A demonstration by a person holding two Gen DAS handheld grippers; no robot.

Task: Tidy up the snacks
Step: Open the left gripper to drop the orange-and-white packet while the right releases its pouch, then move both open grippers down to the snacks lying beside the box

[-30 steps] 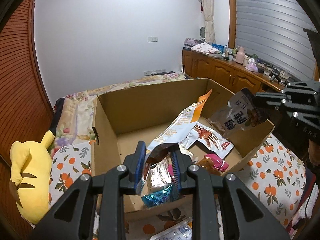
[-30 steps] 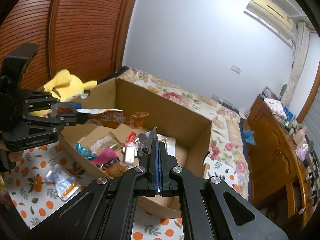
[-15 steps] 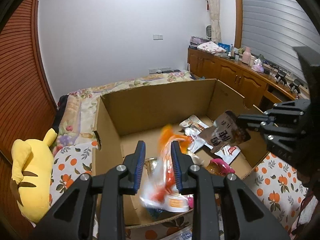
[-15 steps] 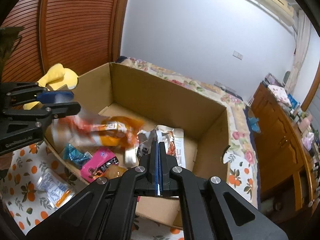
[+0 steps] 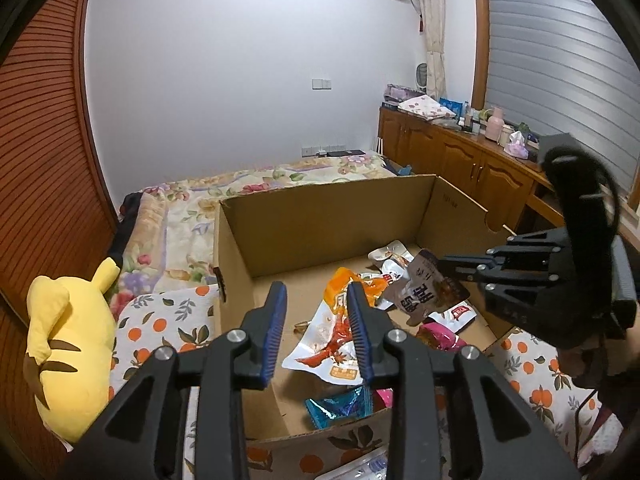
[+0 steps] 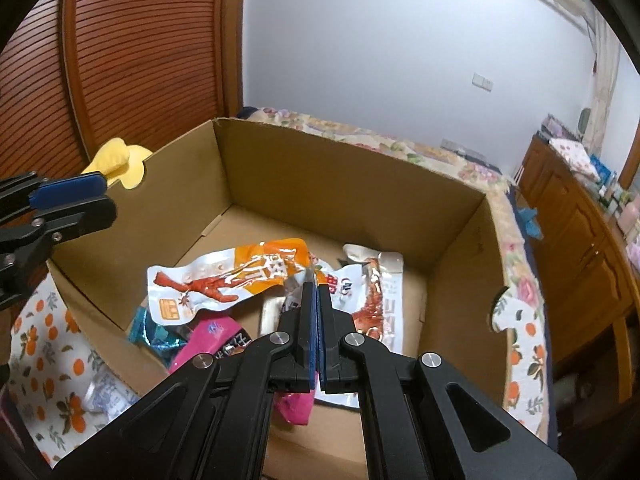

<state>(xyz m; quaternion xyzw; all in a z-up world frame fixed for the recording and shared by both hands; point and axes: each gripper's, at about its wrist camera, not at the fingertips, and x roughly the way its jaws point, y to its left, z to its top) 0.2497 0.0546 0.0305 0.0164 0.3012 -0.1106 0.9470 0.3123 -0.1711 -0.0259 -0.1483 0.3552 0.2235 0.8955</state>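
An open cardboard box stands on the bed with several snack packets inside. My left gripper hangs over its near left corner. Its jaws are opening and nothing is pressed between them. The orange-and-white packet lies loose on the box floor below it. My right gripper is shut on the edge of a brown packet, which it holds over the right half of the box. A pink packet, a blue packet and a white-and-red packet lie in the box.
A yellow plush toy lies left of the box on the orange-print cover. A clear packet lies on the cover in front of the box. A wooden cabinet with clutter on top runs along the right wall.
The left gripper let go of the orange-and-white packet, which fell into the box, and its jaws widened. The right gripper came lower over the box with the brown packet.
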